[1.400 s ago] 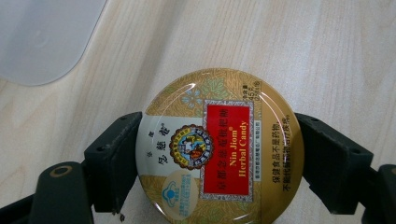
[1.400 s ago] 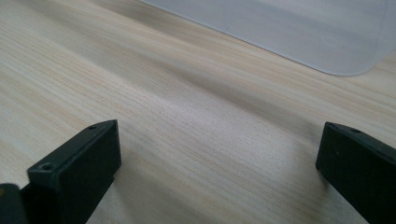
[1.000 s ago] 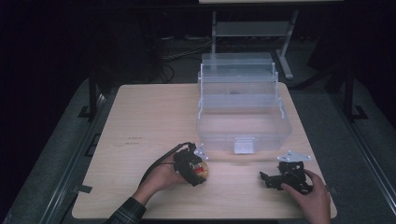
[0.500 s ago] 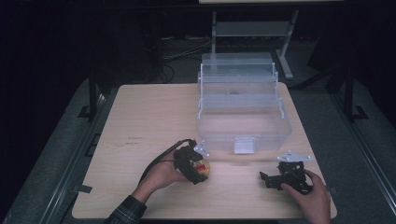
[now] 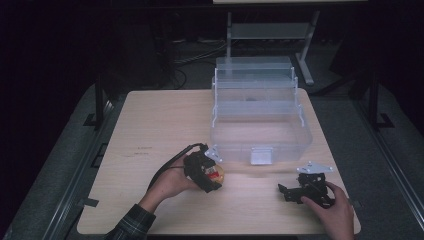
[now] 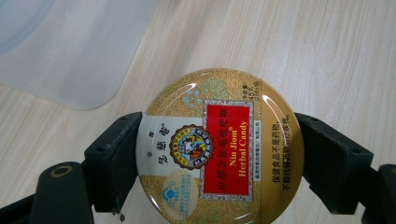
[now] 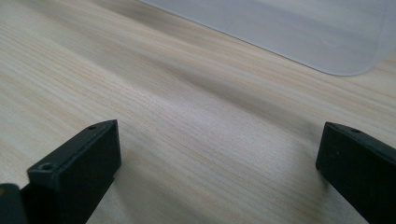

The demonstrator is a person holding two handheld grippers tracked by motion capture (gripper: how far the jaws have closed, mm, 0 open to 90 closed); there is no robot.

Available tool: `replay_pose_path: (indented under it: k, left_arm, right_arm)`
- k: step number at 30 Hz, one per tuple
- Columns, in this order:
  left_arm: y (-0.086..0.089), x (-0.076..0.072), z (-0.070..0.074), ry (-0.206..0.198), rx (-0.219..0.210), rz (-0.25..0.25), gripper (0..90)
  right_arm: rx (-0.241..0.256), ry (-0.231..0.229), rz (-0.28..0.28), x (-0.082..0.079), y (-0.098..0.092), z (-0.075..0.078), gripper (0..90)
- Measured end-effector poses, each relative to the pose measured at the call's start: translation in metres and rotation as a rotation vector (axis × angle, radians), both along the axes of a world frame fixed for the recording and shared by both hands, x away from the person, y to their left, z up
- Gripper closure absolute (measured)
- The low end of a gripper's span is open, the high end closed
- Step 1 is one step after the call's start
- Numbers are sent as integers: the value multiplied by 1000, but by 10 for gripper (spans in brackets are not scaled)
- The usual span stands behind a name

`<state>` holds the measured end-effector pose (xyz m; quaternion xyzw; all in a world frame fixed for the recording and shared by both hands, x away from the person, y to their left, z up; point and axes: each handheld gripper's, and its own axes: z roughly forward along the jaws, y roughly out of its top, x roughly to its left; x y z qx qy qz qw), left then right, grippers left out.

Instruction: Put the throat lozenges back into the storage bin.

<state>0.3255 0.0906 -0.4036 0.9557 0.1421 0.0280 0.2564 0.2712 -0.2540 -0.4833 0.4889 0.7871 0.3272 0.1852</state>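
Observation:
A round gold candy tin (image 6: pixel 219 149) with a red label reading "Nin Jiom Herbal Candy" sits between the jaws of my left gripper (image 6: pixel 219 163), which is shut on its rim from both sides. In the high view that gripper (image 5: pixel 207 172) and the tin (image 5: pixel 216 175) are low over the wooden table (image 5: pixel 160 125), just left of the front of a clear plastic box (image 5: pixel 260 120). My right gripper (image 5: pixel 290 192) rests near the table's front right, jaws wide open over bare wood (image 7: pixel 210 135), holding nothing.
The clear tiered box stands open at the table's back right, with a white latch (image 5: pixel 261 156) on its front wall. Its pale corner (image 6: pixel 70 51) lies just beyond the tin. Dark floor and a metal stand (image 5: pixel 270 30) surround the table.
The left gripper with the tin has shifted slightly toward the box front. The right gripper has stayed put.

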Motion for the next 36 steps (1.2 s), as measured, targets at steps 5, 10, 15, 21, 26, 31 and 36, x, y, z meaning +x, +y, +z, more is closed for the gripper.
replay_pose_path:
  k: [5,10,15,21,26,31,36]
  left_arm:
    - [-2,2,6,-2,1,-10,197]
    - [-4,3,10,-4,-4,-10,198]
    - [-6,6,15,-9,-8,-16,198]
    - [-10,7,21,-13,-10,-23,197]
    - [-12,8,25,-14,-11,-29,198]
    - [-14,10,28,-12,-15,-34,198]
    - [-16,12,33,-13,-19,-37,197]
  right_arm:
    - [1,0,0,0,0,0,0]
    - [1,1,1,0,0,0,0]
    - [2,1,1,0,0,0,0]
    - [1,0,2,0,0,0,0]
    - [0,-1,3,0,0,0,0]
    - [1,0,1,0,0,0,0]
    - [0,-1,0,0,0,0,0]
